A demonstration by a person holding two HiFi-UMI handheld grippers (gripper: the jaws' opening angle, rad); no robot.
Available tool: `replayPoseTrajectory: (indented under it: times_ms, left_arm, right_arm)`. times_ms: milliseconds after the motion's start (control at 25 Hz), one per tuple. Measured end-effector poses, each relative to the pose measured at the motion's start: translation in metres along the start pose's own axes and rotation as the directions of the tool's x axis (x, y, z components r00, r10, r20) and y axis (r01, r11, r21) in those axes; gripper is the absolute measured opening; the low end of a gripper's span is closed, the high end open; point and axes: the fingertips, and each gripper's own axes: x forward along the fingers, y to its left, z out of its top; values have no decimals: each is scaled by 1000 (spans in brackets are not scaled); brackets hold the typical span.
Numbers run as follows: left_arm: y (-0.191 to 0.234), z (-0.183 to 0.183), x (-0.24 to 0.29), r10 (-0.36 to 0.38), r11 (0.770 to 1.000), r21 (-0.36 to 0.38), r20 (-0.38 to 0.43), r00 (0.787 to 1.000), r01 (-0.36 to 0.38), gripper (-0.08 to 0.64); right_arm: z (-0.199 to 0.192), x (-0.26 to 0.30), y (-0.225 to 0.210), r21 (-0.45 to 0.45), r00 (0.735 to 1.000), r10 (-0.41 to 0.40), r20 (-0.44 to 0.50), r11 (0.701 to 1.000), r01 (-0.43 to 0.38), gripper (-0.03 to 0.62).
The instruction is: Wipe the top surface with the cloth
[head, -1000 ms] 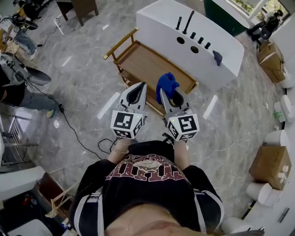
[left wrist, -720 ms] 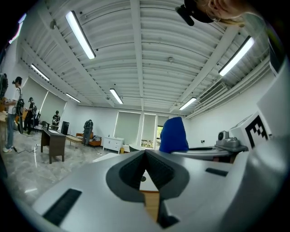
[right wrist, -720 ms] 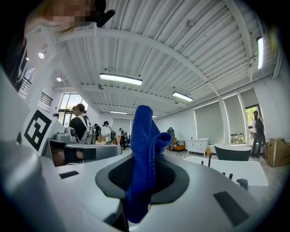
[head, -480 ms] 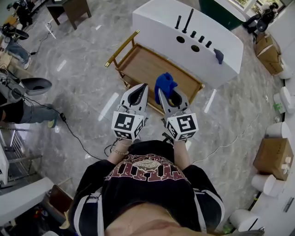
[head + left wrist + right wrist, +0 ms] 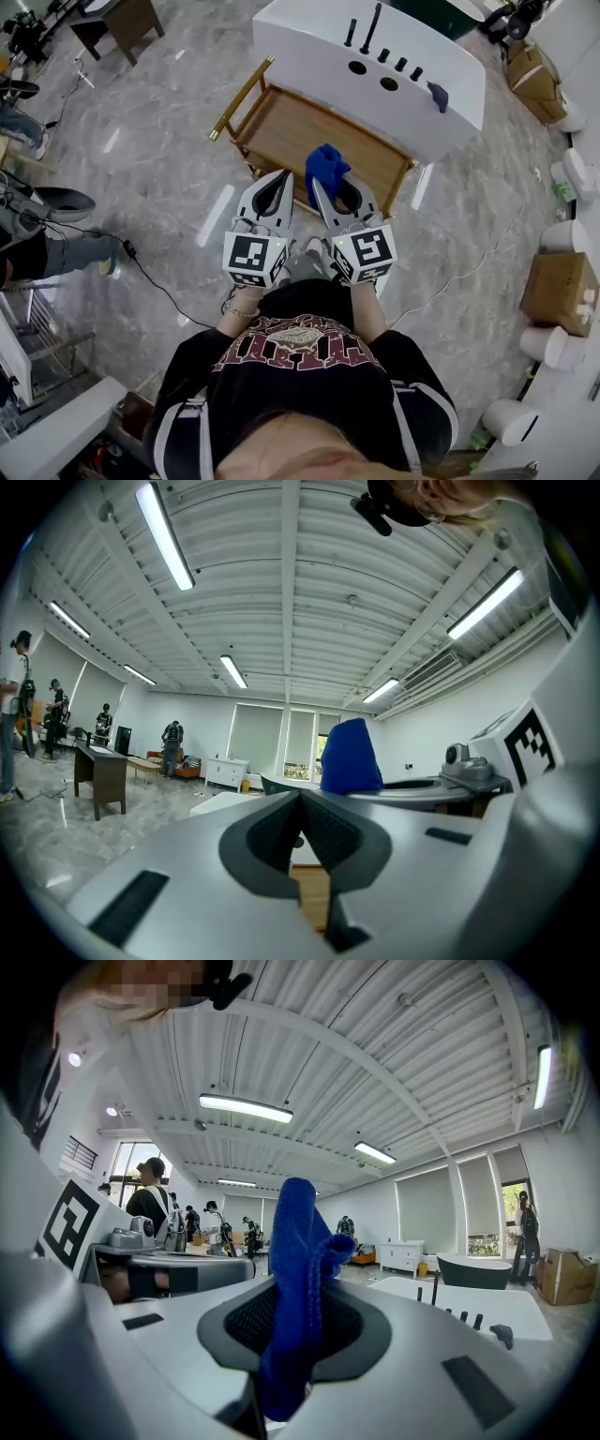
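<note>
A wooden cart (image 5: 281,127) with a flat top and brass rails stands on the marble floor ahead of me. My right gripper (image 5: 322,185) is shut on a blue cloth (image 5: 325,166), which sticks up from the jaw tips over the cart's near edge. In the right gripper view the cloth (image 5: 298,1269) hangs pinched between the jaws of the right gripper (image 5: 292,1297). My left gripper (image 5: 279,178) is held close beside it, shut and holding nothing. In the left gripper view its jaws meet at the left gripper (image 5: 302,796) tip, with the cloth (image 5: 350,757) just to the right.
A white bathtub-like unit (image 5: 309,37) with black fittings and a small dark rag (image 5: 439,94) stands behind the cart. A black cable (image 5: 150,272) runs over the floor at left. Cardboard boxes (image 5: 555,291) and white fixtures line the right side. People stand far back in the room.
Both grippers keep the same pose and the cloth stays gripped. The cart and white unit have shifted slightly left and nearer in the head view.
</note>
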Motion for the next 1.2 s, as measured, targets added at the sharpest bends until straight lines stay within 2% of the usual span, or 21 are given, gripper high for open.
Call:
replayPoseTrajectory:
  times_ms: [240,600,1200]
  left_arm:
    - [16,4,11,12,1000,-3,12,1000,-12,49]
    - [55,8,55,41,999,-10,5,999,-41,49]
    - [89,13,172,89,996,8,-19,996,-89,49]
  right_arm:
    - [7,19,-8,2,1000,-7,9,1000,7,89]
    - [9,78,-31,7,1000,29,-2,1000,-29,88]
    - [6,165,-114,47,993,121,-4,992,-121,89]
